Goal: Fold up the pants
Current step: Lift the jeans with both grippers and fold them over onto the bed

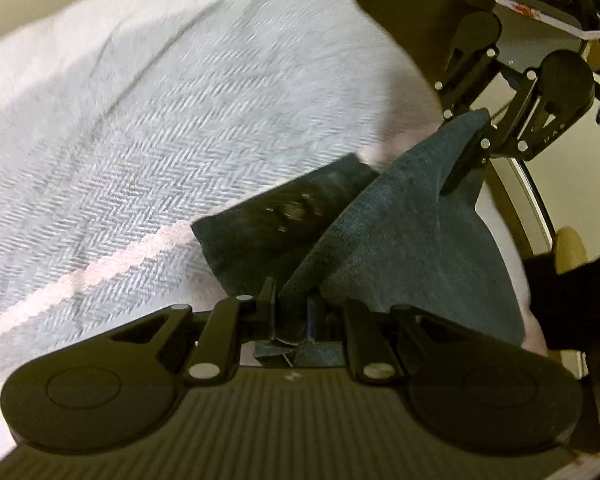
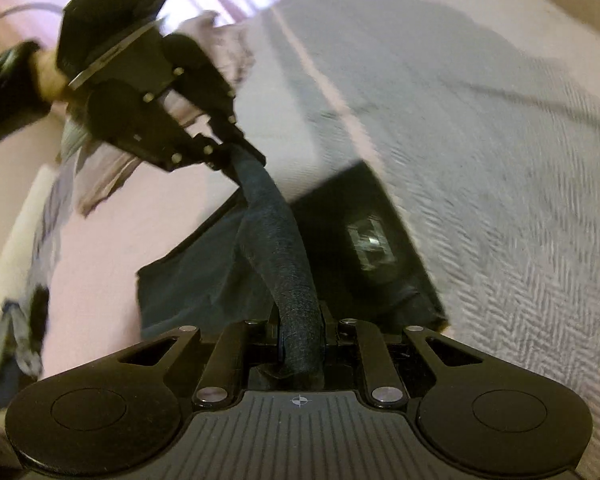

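Dark denim is pinched in both tools: the left gripper (image 1: 290,312), low in the centre of its own view, is clamped on an edge of the pants (image 1: 400,240), and the right gripper (image 2: 300,344) is clamped on a rolled band of the same cloth (image 2: 276,240). Between them the fabric hangs lifted above a herringbone bedspread (image 1: 140,128), its lower part with a pale label (image 2: 370,246) apparently resting on the bed.

The bite on each side looks thin, so a pull apart could slip an edge free; the motion blur suggests speed, which would worsen that. Uneven heights would lay the fold crooked.

Only the right wrist view shows the label, the crumpled pale laundry (image 2: 112,168) at left and a sleeve (image 2: 4,92). Only the left wrist view shows the fabric as a broad spread sheet, with the right gripper (image 1: 466,160) at upper right.
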